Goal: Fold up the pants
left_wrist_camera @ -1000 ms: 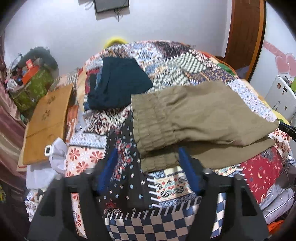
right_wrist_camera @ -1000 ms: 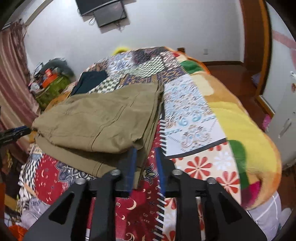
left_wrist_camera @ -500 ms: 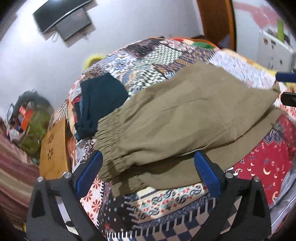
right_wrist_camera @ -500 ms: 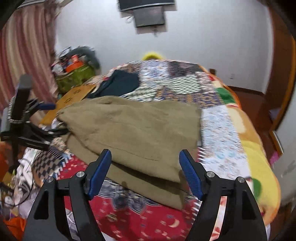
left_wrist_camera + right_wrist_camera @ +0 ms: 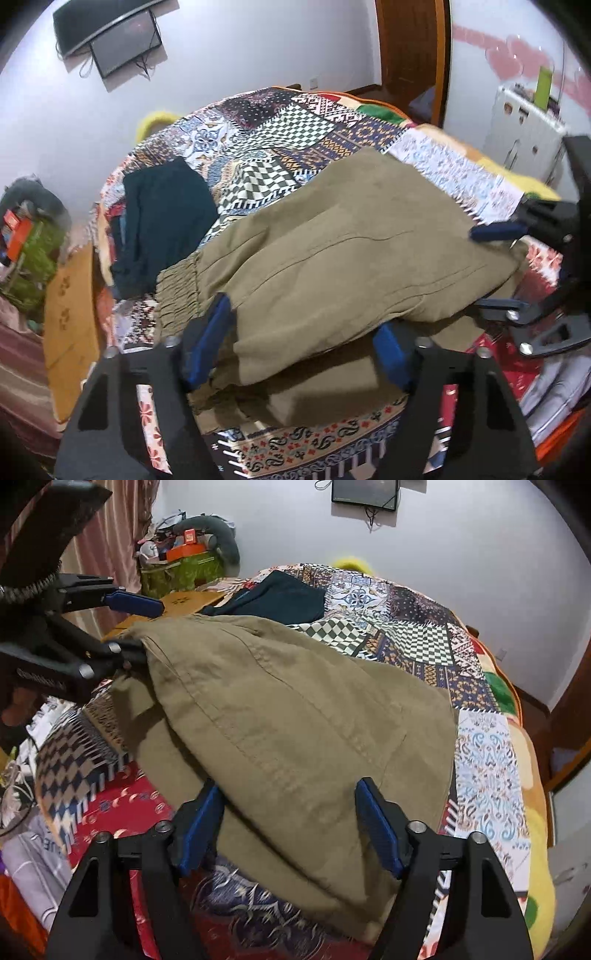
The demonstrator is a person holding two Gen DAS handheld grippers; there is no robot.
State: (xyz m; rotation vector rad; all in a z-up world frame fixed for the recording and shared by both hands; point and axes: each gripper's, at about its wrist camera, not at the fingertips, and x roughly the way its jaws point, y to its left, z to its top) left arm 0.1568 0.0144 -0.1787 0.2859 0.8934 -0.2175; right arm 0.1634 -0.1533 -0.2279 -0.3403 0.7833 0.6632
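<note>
Olive-khaki pants lie folded in layers on a patchwork bedspread; they also show in the right wrist view. My left gripper is open, its blue fingers straddling the near edge of the top layer by the elastic waistband. My right gripper is open, its fingers astride the opposite end of the top layer. Each gripper shows in the other's view, the right one and the left one, both at the cloth's edge.
A dark teal folded garment lies farther back on the bed. A wooden board and a green bag of clutter stand beside the bed. A white cabinet and a wooden door are on the other side.
Both grippers have moved in over the pants from opposite ends; their fingers now straddle the top layer's edges. The right gripper went from nearly shut one second ago to wide open.
</note>
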